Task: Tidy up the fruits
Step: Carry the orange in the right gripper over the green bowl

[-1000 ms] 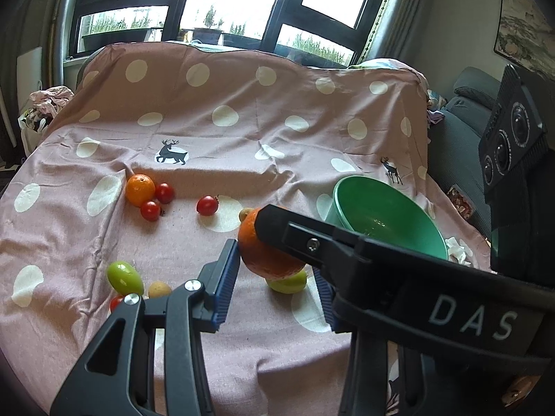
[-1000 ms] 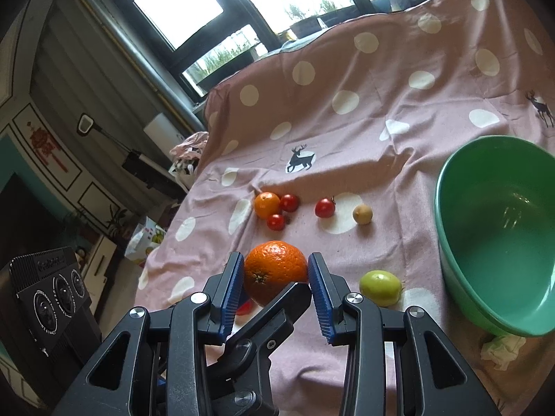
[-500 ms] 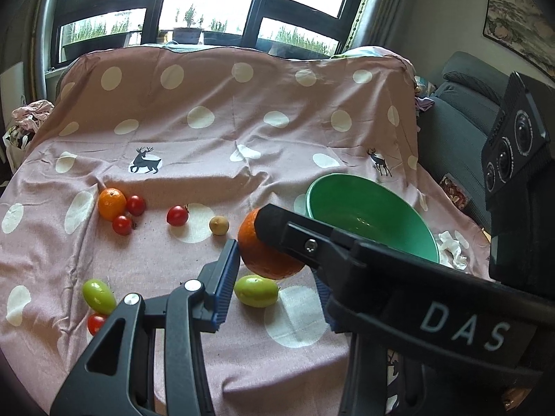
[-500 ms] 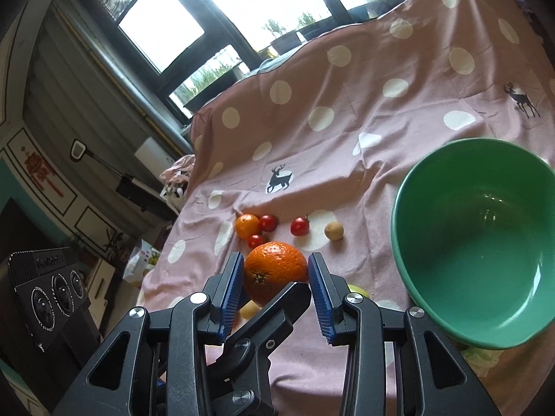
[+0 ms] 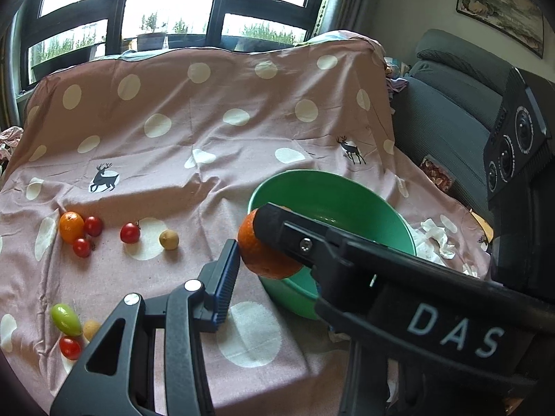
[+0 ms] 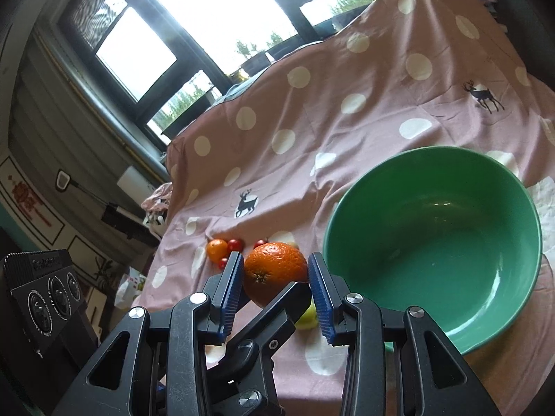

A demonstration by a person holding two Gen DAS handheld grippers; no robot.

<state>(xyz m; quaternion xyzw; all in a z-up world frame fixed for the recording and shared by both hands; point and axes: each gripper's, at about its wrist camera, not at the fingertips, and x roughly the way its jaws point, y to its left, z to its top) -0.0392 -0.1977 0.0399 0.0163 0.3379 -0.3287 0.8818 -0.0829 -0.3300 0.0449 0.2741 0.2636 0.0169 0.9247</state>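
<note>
While the right gripper (image 6: 275, 272) has its jaws clenched on the one large orange (image 6: 274, 270), the fruit hangs just left of the single green bowl (image 6: 492, 315), beside its rim. The left gripper (image 5: 272, 263) puts one blue pad against the same orange, but its other finger is hidden, so I cannot tell its grip. On the polka-dot cloth (image 5: 208, 131) covering the surface, all well left of the bowl, lie one small orange (image 5: 71, 227), four red tomatoes (image 5: 130, 232), two tan fruits (image 5: 169, 239) and one green oval fruit (image 5: 66, 319). A second green fruit (image 6: 308, 317) lies left of the bowl, below the gripped orange.
</note>
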